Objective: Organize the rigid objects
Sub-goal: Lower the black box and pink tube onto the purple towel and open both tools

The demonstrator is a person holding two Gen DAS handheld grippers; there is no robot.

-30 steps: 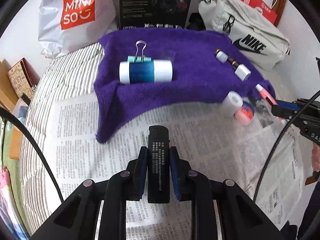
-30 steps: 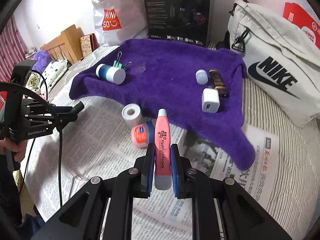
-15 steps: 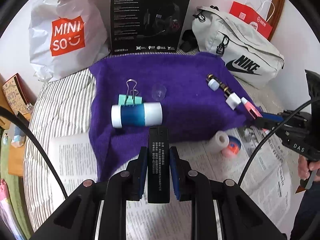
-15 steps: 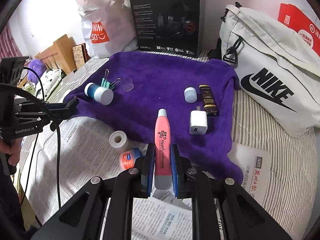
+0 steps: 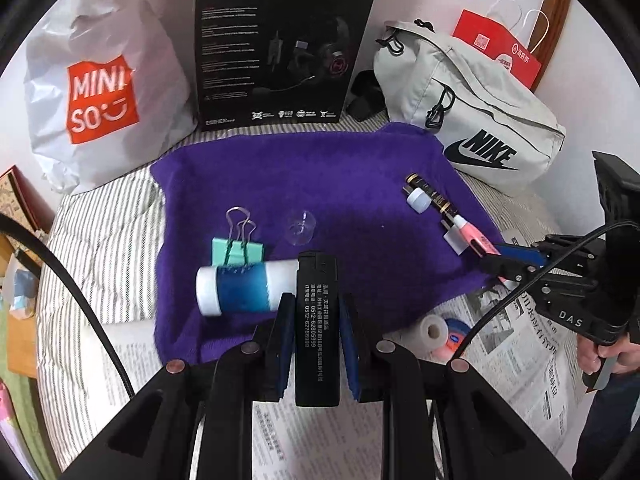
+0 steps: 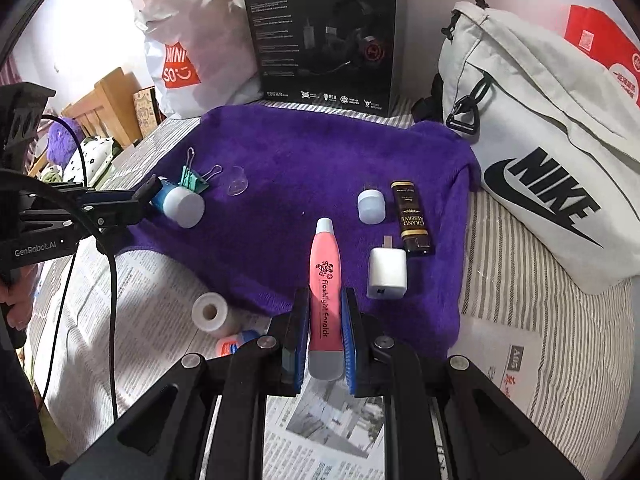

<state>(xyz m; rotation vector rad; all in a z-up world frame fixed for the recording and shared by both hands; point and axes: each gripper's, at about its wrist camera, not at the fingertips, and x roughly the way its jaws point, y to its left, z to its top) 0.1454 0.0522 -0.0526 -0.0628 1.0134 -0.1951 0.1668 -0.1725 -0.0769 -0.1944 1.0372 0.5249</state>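
My left gripper [image 5: 317, 312] is shut on a black lighter [image 5: 317, 320] with white print, held over the near edge of the purple towel [image 5: 340, 176]. Just beyond it lie a blue and white bottle [image 5: 236, 288], a green binder clip [image 5: 237, 250] and a clear cap [image 5: 301, 227]. My right gripper [image 6: 325, 320] is shut on a pink flashlight pen [image 6: 325, 280] above the towel's [image 6: 320, 152] near edge. Beside the pen rest a white charger [image 6: 387, 274], a dark brown lighter [image 6: 412, 218] and a small white cap [image 6: 371, 206].
A white tape roll [image 6: 210, 313] and a small blue-lidded jar [image 6: 232, 346] sit on newspaper [image 6: 160, 280] near the towel. A Miniso bag [image 5: 100, 92], a black headset box [image 5: 280, 48] and a Nike bag [image 5: 472, 120] line the back wall. Striped bedding [image 6: 520, 260] lies at both sides.
Both grippers moved forward over the towel's near edge with their objects still gripped. The tape roll and jar now lie nearer the grippers.
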